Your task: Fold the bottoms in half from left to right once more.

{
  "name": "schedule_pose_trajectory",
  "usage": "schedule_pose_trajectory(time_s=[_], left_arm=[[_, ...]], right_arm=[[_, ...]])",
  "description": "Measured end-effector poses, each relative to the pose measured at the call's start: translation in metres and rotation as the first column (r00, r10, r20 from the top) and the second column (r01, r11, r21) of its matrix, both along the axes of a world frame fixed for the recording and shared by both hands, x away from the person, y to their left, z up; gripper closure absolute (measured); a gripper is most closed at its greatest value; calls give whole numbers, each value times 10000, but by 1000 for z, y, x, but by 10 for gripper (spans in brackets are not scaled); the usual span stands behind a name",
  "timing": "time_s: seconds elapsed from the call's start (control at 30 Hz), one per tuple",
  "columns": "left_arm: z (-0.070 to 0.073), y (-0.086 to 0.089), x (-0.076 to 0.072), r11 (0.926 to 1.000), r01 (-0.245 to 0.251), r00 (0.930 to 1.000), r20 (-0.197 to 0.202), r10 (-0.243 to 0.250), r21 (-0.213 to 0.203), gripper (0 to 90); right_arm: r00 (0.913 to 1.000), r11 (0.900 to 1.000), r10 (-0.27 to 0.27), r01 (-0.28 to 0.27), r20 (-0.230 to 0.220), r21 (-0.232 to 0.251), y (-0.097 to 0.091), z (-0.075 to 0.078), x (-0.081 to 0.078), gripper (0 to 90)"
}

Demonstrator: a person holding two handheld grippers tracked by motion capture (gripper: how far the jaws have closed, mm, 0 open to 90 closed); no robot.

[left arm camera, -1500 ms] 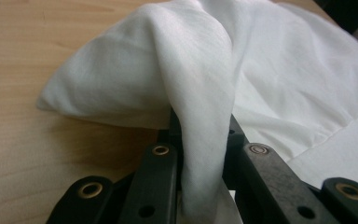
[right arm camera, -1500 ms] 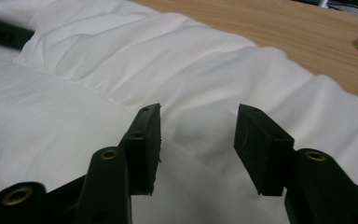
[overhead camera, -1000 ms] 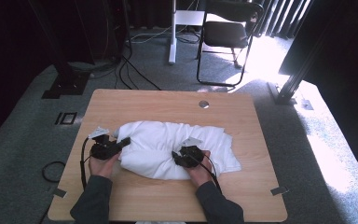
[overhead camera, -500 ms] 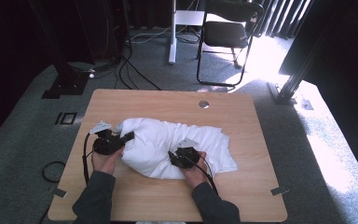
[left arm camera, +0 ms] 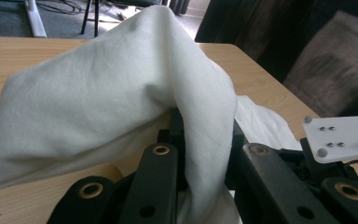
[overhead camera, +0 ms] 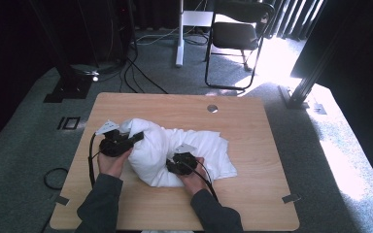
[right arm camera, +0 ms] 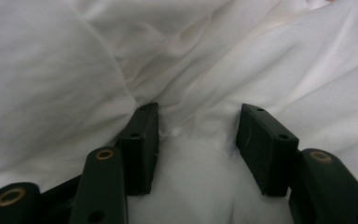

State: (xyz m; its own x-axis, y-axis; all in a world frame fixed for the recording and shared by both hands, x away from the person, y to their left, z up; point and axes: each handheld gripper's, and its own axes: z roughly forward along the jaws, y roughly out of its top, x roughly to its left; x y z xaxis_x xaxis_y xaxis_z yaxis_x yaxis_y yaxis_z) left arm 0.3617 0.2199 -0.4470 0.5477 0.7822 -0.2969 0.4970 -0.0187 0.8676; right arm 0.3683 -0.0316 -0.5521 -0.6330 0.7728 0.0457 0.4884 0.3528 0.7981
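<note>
A white cloth lies bunched on the wooden table. My left gripper is at the cloth's left end and is shut on a fold of it. In the left gripper view that fold rises like a tent from between the jaws of the left gripper and hides their tips. My right gripper presses into the cloth's near side. In the right gripper view the right gripper stands open, with cloth bulging into the gap. The right gripper's white plate shows close by.
A round grommet hole sits near the table's far edge. Beyond the table are a black chair, a white post and floor cables. A dark stand foot is off the table's far right corner.
The left gripper has moved forward and to the right, lifting the cloth's left end. The right gripper has slid left along the cloth. The cloth is more bunched.
</note>
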Motion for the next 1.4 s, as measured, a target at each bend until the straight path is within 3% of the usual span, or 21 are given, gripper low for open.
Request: schedule_pose_trajectory(time_s=[0.2, 0.23, 0.27, 0.37, 0.43, 0.47, 0.5, 0.53, 0.63, 0.67, 1.07, 1.2, 1.23, 1.27, 1.33, 1.4], left_arm=[[2, 7, 0, 9999, -117, 9999, -13, 117, -2, 827], [1, 8, -1, 9999, -141, 9999, -26, 141, 18, 827], [1, 9, -1, 9998, -180, 9998, -37, 180, 3, 827], [1, 14, -2, 9997, -253, 9997, -51, 253, 36, 827], [2, 16, -4, 9995, -299, 9995, -48, 300, 31, 827], [2, 17, -4, 9995, -310, 9995, -68, 311, 29, 826], [2, 17, -4, 9995, -310, 9995, -68, 311, 29, 826], [3, 17, -4, 9995, -306, 9995, -71, 306, 10, 826], [5, 15, -4, 9997, -246, 9997, -52, 246, 72, 826], [7, 13, -4, 9997, -211, 9998, -1, 211, 107, 826], [22, -18, -1, 9983, 491, 9982, 335, -502, 310, 826], [20, -28, 1, 9968, 575, 9977, 341, -594, 548, 825], [19, -29, 1, 9967, 597, 9975, 336, -616, 547, 825], [18, -30, 2, 9962, 631, 9974, 301, -650, 607, 825], [18, -31, 2, 9961, 605, 9976, 312, -626, 643, 825], [19, -31, 2, 9961, 589, 9977, 293, -609, 664, 825]], right_arm=[[9997, 9992, 131, -124, -187, 371, -8, 13, -1, 413], [9997, 9987, 218, -214, -83, 470, -14, 19, -4, 399], [9993, 9985, 105, -125, 363, 530, -25, 29, -9, 383], [9973, 9994, -82, 56, 729, 349, -40, 35, -12, 380], [9979, 9994, -340, 337, 560, 52, -55, 34, -12, 372], [9989, 9990, -450, 450, 154, -19, -65, 24, -9, 362], [9989, 9990, -450, 450, 154, -19, -65, 24, -9, 362], [9988, 9990, -425, 423, -238, -109, -67, 12, -7, 362], [9984, 9990, -454, 454, -335, -15, -64, 4, -6, 370], [9976, 9985, -459, 474, -511, 281, -60, 2, -3, 375], [9969, 9983, -16, 61, -785, 579, -24, -2, -1, 408], [9983, 9984, 295, -270, -505, 494, -19, 6, -5, 396], [9981, 9959, 430, -393, -435, 821, -24, 12, -7, 391], [9989, 9920, 475, -467, -41, 1174, -38, 23, -13, 383], [9991, 9923, 390, -405, 148, 1171, -44, 28, -15, 383], [9987, 9946, -43, -10, 506, 1041, -67, 35, -19, 383]])
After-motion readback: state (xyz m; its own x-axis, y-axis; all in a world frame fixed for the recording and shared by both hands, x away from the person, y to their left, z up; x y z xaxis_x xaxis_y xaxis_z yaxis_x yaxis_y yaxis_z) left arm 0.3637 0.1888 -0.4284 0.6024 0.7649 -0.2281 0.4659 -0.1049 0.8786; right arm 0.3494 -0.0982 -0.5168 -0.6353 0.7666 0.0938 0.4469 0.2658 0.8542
